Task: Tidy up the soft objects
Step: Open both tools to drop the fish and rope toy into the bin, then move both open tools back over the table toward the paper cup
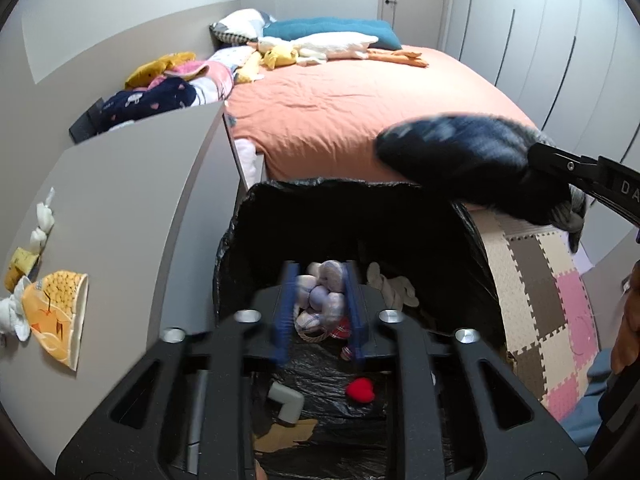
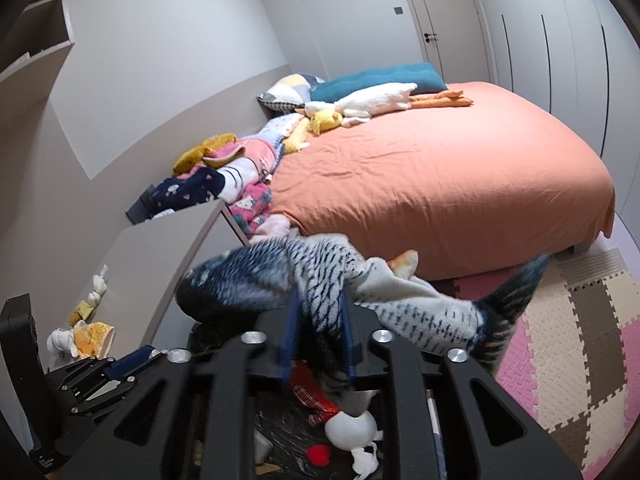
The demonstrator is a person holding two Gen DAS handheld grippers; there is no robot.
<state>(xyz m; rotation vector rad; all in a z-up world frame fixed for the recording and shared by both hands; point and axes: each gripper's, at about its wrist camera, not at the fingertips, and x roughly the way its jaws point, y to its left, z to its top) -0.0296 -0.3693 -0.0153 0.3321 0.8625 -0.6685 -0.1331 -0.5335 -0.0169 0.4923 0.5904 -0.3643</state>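
My left gripper [image 1: 320,308] hangs over a bin lined with a black bag [image 1: 244,216]. Its blue fingers [image 1: 285,312] press on a lavender and white plush of round balls [image 1: 324,292]. In the bin lie a red plush heart [image 1: 360,390], a pale plush [image 1: 394,286], a grey piece [image 1: 286,402] and a red checked item [image 2: 310,396]. My right gripper [image 2: 320,320] is shut on a dark blue and white striped plush fish [image 2: 320,276]. The left wrist view shows that fish [image 1: 460,160] held above the bin's right rim.
An orange bed [image 1: 352,108] lies beyond the bin, with a long white goose plush [image 1: 332,46], pillows and a heap of clothes [image 1: 176,88] along the wall. A grey desk top [image 1: 132,208] at left carries a yellow-orange item [image 1: 56,316] and small white plushes. Foam puzzle mats [image 2: 568,344] cover the floor.
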